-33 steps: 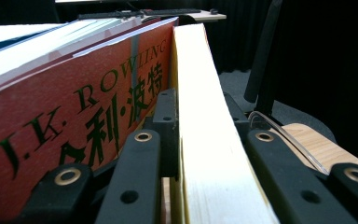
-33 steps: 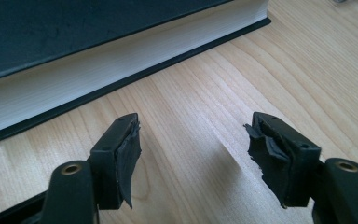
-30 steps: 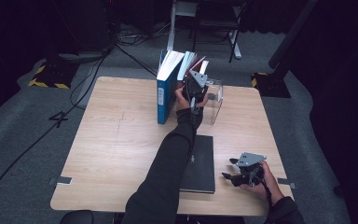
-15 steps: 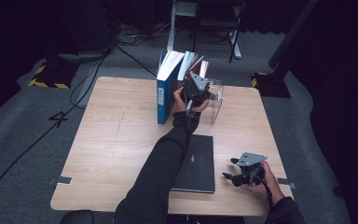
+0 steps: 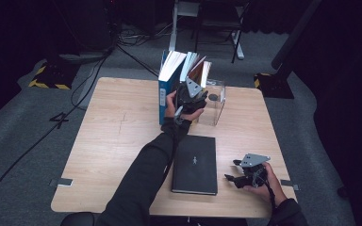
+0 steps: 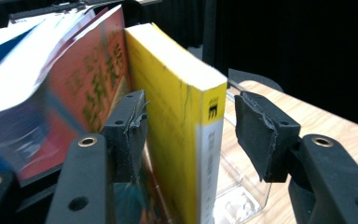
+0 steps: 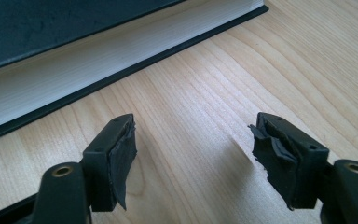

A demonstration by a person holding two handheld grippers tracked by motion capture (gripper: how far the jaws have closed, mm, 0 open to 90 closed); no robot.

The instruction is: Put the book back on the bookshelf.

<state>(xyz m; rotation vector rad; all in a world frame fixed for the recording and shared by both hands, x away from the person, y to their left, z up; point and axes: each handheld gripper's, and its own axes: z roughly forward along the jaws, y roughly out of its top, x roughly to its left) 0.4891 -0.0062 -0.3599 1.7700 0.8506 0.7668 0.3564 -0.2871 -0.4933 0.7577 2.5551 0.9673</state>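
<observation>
Jaws of the left hand-held gripper had just been opening around the yellow book, its right pad clear. Release at the desk's far edge looked finished. The right hand-held gripper rested open, empty, beside the black book.

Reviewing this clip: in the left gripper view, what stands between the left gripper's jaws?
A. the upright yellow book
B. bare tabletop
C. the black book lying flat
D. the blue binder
A: in the left gripper view the yellow book stands upright between the jaws of the left gripper, with a clear gap to the right-hand pad, so the pads do not clamp it.
</observation>
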